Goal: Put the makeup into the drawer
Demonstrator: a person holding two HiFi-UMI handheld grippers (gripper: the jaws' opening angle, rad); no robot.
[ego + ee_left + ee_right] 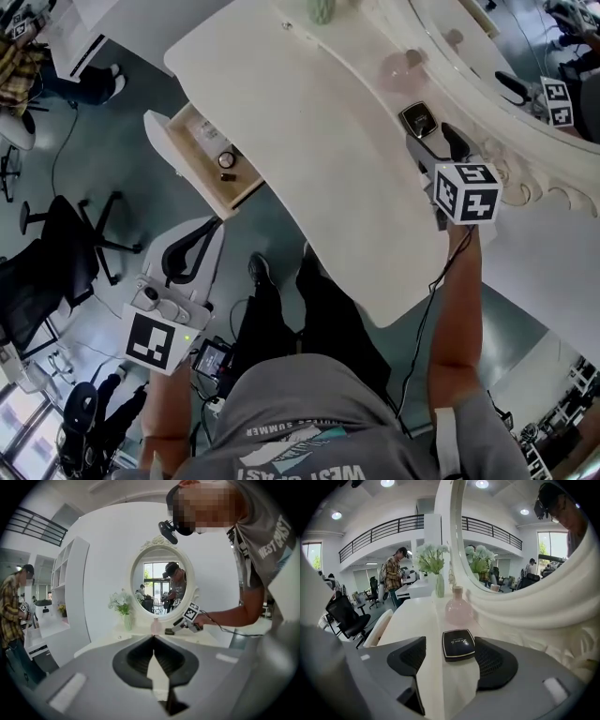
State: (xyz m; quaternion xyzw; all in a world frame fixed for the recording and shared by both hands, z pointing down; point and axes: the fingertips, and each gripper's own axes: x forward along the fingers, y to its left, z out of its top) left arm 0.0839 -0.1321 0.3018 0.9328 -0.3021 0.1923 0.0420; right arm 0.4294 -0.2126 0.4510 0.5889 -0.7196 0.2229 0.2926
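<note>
Two fingers on my right gripper (433, 141) sit open, compact (458, 644) between their tips; a crooked squeeze could flick it away. Left gripper (153, 658) closed, empty.

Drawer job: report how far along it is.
Done: drawer is open, small dark items already inside. In hand: right gripper, jaws open, frames the black compact on the dressing table, not gripping. Remaining: grip it, carry it to the drawer.
</note>
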